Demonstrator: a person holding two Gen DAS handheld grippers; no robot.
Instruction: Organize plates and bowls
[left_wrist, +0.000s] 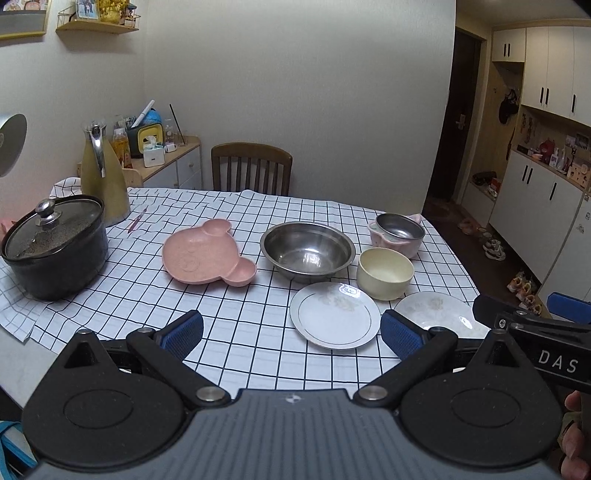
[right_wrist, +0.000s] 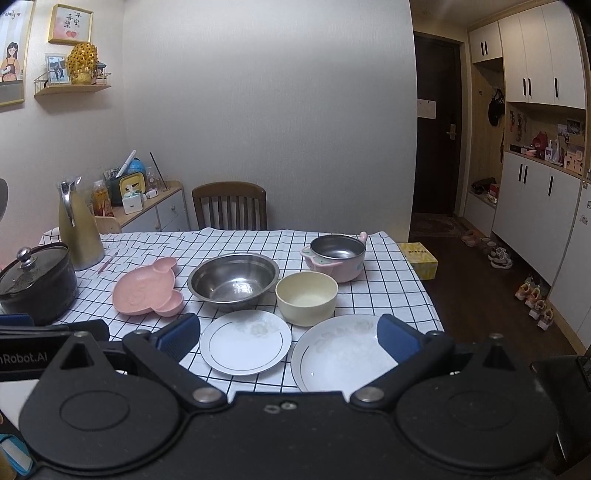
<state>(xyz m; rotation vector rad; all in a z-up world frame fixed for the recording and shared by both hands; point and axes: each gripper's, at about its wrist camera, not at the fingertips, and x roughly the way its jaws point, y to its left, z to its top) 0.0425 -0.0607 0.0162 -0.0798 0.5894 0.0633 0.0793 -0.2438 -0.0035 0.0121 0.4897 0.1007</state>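
On the checked tablecloth (left_wrist: 229, 332) lie a pink bear-shaped plate (left_wrist: 207, 254), a steel bowl (left_wrist: 307, 251), a cream bowl (left_wrist: 385, 273), a small pink pot with a steel liner (left_wrist: 399, 230), a small white plate (left_wrist: 334, 315) and a larger white plate (left_wrist: 436, 310). My left gripper (left_wrist: 291, 334) is open and empty, held over the near table edge beside the small plate. My right gripper (right_wrist: 288, 338) is open and empty, above the small white plate (right_wrist: 245, 341) and the larger white plate (right_wrist: 340, 354). The right gripper also shows at the left wrist view's right edge.
A black lidded pot (left_wrist: 55, 247) and a gold jug (left_wrist: 101, 177) stand at the table's left. A wooden chair (left_wrist: 251, 166) is behind the table. A yellow tissue box (right_wrist: 419, 258) sits past the right edge. Cabinets and shoes (right_wrist: 535, 299) line the right wall.
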